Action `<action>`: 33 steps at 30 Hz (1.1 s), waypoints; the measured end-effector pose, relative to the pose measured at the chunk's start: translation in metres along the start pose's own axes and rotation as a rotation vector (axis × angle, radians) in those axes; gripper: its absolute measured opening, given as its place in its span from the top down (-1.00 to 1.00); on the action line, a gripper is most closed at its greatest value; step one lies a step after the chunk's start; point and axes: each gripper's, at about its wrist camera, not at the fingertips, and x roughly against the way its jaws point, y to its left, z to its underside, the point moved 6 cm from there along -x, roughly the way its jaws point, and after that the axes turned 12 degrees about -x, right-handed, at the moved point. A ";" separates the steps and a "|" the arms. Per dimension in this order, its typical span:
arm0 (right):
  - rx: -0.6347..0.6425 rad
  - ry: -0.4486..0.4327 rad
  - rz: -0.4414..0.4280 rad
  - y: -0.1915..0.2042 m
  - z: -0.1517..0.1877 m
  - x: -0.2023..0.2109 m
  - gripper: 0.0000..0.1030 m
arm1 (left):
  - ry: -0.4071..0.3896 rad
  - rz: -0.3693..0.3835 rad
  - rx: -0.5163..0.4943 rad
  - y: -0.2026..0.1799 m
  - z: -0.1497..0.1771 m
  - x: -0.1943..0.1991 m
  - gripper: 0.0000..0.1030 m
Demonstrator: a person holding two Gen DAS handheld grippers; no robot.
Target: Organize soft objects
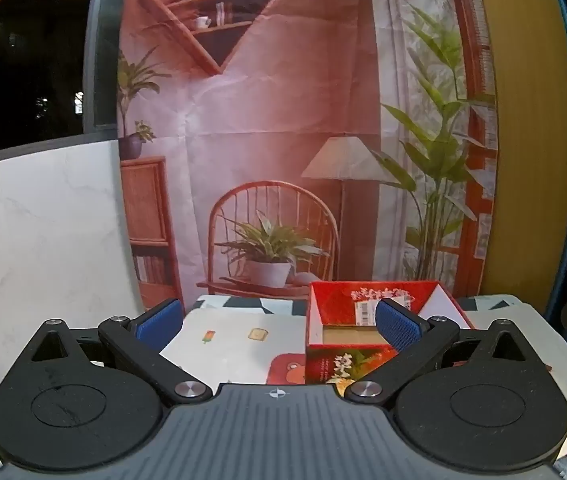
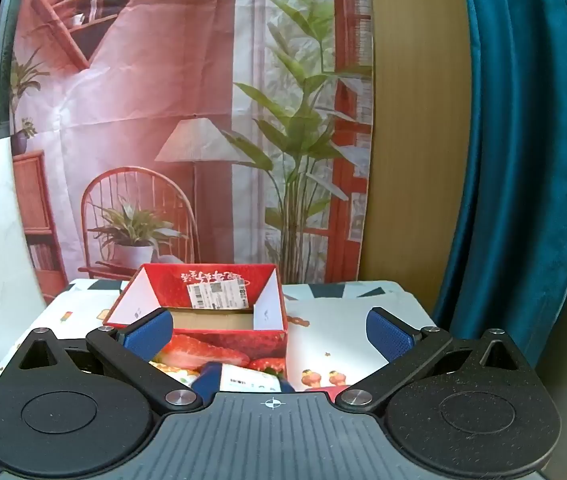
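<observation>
Grippers both spread wide, nothing between the pads: left gripper point(image 1: 279, 326), right gripper point(image 2: 269, 334). Red box point(image 2: 219, 312) sits open on my table point(image 2: 343, 332), ahead of both. Only my right view shows a blue-and-white soft item point(image 2: 239, 380) just before the box, half cut off by the gripper body; can't identify it.

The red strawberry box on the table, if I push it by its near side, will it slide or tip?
The red strawberry box will probably slide: it looks empty, open-topped and thin-walled cardboard, so light. Its base looks wide for its height, so tipping seems unlikely. The upright flaps would likely bend if pressed.
</observation>
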 end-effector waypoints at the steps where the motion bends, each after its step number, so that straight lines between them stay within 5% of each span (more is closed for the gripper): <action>1: -0.001 0.001 0.000 0.000 0.000 0.000 -0.99 | -0.008 -0.009 -0.016 -0.002 0.000 0.002 -1.00; 33: 0.004 0.037 0.010 -0.005 -0.002 -0.010 -0.99 | 0.034 0.002 0.001 -0.001 0.001 -0.005 -1.00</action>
